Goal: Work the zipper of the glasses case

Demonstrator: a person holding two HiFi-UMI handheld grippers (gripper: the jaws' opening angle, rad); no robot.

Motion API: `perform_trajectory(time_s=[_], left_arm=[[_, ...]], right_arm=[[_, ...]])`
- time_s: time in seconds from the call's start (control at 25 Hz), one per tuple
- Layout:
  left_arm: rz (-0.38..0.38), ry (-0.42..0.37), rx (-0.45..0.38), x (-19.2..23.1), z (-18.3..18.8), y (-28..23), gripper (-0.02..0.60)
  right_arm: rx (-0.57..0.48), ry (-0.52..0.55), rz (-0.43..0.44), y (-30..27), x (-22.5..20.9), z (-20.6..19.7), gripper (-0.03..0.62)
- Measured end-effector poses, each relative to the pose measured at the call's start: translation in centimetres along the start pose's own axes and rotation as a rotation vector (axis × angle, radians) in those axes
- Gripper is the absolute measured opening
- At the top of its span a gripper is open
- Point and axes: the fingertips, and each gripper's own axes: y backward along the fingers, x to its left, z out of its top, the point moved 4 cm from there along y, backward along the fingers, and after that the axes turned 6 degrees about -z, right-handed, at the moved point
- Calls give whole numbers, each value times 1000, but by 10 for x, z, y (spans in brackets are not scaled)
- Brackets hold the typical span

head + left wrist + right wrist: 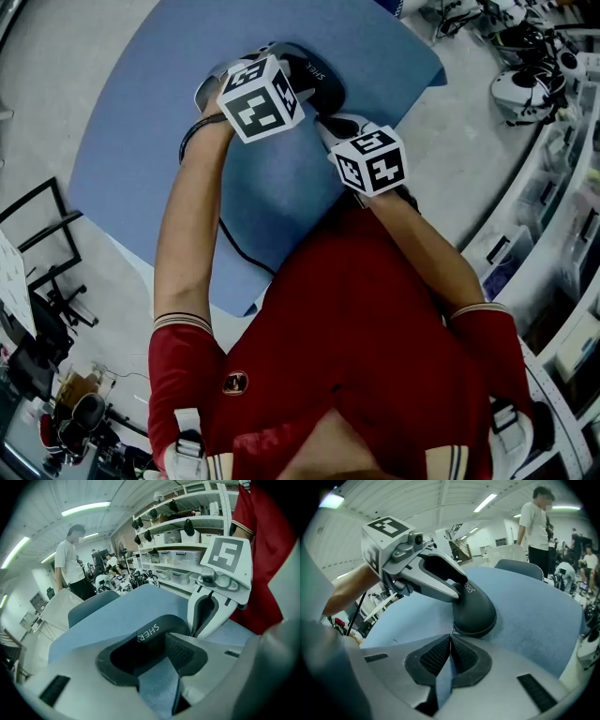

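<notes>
Your left gripper (460,588) has its jaws spread wide and clamped on one end of the dark grey, rounded hard-shell glasses case (476,609), one jaw on either side of it. In the left gripper view the case fills the gap between the pads, with its white lettering facing up. The case lies on the soft blue felt mat (141,159) that covers most of the pale grey counter (56,94). In the head view it sits toward the mat's far side, partly hidden behind the left gripper's black-and-white marker cube (261,98). Your right gripper (450,641) has its jaws pressed fully together, the dark textured pads (436,656) meeting along one line. Its tips rest right at the near edge of the case, at the end the left gripper does not hold. Whether a zipper tab is pinched between those tips is too small to tell. The right gripper's marker cube (370,161) sits to the right of the left one and nearer to your red shirt, with both forearms angled inward toward the case. Beyond the mat stand a grey-blue chair back (520,566) and a person in a white T-shirt (536,522). White shelves with storage bins (178,541) line the wall behind them.
</notes>
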Motion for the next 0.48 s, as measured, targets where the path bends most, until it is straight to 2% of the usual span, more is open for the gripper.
perform_trajectory(time_s=[0.32, 0.48], left_arm=[[42, 26, -40, -2, -1, 1, 164], [51, 33, -46, -2, -1, 0, 153]], right_arm=[[-29, -351, -31, -6, 3, 3, 6], [-16, -399, -45, -9, 1, 5, 11]])
